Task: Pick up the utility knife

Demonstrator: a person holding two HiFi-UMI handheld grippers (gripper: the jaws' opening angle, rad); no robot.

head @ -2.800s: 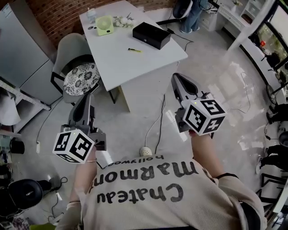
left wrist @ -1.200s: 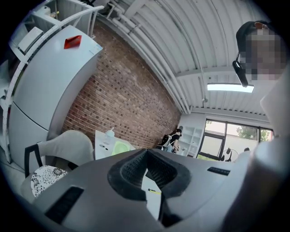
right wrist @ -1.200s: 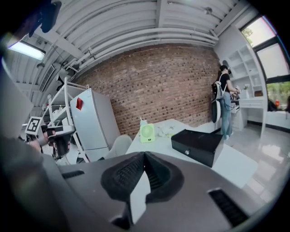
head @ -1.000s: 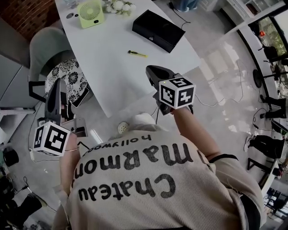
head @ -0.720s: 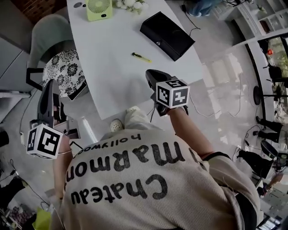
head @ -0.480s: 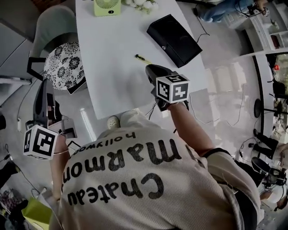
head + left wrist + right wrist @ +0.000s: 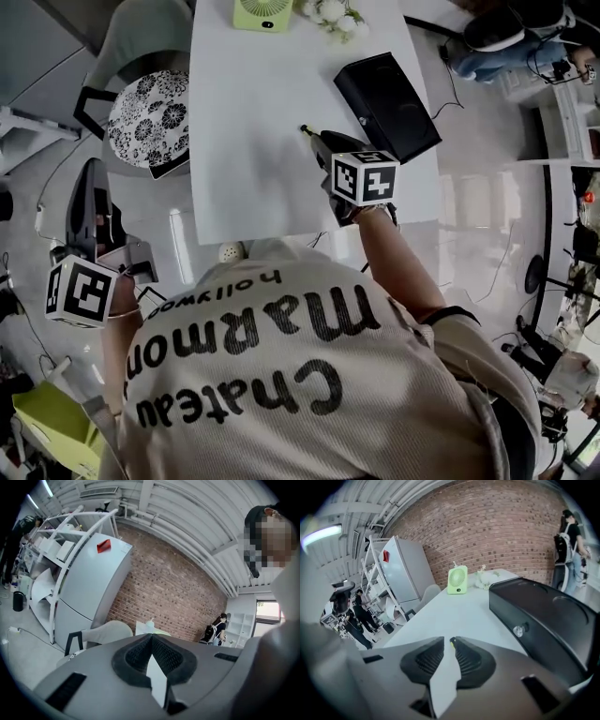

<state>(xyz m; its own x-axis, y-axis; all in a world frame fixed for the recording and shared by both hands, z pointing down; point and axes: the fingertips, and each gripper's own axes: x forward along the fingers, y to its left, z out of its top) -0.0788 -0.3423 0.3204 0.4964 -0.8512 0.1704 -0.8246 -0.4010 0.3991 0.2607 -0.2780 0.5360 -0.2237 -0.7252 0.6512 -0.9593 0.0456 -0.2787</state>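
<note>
- Right gripper (image 7: 450, 642): moulded grey shell with ribbed black pads. The jaws stand parted, having just been opening, and clamp nothing.
- Utility knife (image 7: 452, 643): slim, yellow and black. It lies on the table, one end showing in the gap at the right gripper's tips, with the pads not pressing it.
- Left gripper (image 7: 151, 637): ribbed pads meet at the tips and hold nothing. It is held beside the table.
- Table (image 7: 244, 141): smooth, white, rectangular.
- Box (image 7: 386, 103): flat, matte black, near the knife.
</note>
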